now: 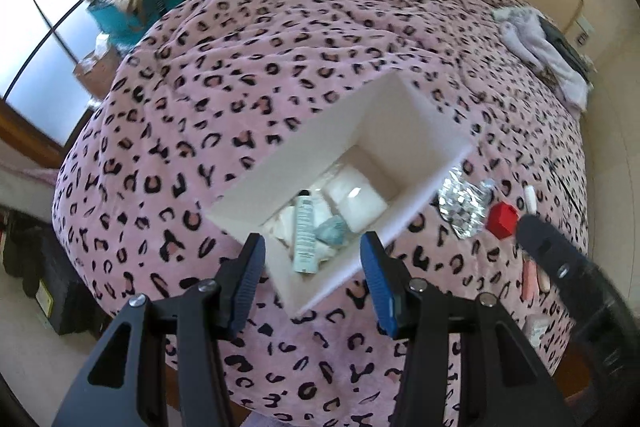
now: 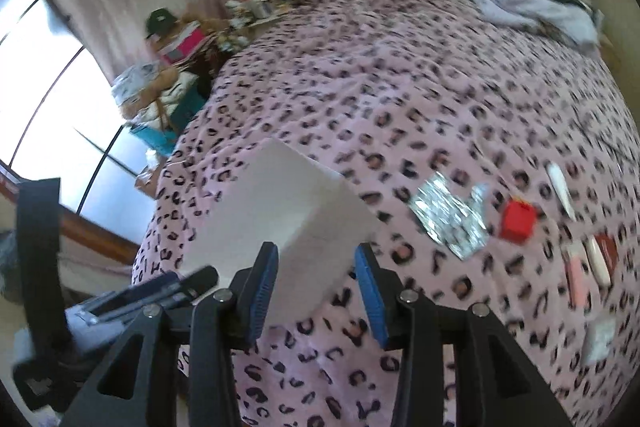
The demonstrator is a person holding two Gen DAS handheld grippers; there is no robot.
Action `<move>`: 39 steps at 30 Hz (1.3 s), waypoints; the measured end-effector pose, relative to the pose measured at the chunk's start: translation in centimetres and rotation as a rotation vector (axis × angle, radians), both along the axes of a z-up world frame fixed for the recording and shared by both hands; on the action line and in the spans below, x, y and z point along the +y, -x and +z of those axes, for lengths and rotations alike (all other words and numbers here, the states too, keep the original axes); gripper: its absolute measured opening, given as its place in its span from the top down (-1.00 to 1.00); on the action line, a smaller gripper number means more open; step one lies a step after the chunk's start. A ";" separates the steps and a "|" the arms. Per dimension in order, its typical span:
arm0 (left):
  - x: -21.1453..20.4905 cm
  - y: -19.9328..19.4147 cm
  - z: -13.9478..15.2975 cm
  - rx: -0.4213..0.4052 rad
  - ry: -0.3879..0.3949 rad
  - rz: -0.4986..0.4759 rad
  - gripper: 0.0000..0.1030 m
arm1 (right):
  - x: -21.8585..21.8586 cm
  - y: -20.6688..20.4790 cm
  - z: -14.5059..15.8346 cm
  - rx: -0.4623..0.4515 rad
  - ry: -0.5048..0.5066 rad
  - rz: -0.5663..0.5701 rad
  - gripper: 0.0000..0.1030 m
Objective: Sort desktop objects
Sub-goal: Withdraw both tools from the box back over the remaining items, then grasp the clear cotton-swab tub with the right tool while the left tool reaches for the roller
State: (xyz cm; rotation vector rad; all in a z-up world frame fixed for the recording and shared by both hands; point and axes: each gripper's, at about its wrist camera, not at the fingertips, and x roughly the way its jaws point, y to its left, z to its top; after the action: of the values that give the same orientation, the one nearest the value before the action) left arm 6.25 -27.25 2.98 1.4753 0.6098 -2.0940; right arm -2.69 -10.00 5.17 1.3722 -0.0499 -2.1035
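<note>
On the bedspread [image 1: 240, 75], white box [image 1: 416, 115] holds a tube [image 1: 306, 235]; both tongs gape empty.

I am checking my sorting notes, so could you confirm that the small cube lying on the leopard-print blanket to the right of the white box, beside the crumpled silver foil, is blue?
Not quite: the cube is red, not blue. The rest holds: it lies on the leopard-print blanket to the right of the white box, beside the crumpled silver foil. The right wrist view shows this plainly.
</note>
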 end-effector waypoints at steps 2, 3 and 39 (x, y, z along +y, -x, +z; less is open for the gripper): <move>1.5 0.7 0.0 -0.001 0.004 -0.037 0.02 | 2.0 -0.1 -0.6 -0.009 -0.005 -0.044 0.21; 2.2 1.0 -0.1 -0.002 0.003 -0.053 0.02 | 2.9 -0.1 -0.8 -0.012 -0.007 -0.063 0.21; 37.2 13.5 -11.1 -0.146 -0.046 -0.585 -0.27 | 40.7 0.2 -12.7 -0.154 -0.092 -0.678 0.08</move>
State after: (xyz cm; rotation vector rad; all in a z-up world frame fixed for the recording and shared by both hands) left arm -7.21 9.93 -8.09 1.9934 0.1766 -2.3642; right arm -2.84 30.74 -7.55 1.7431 -0.5573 -2.5492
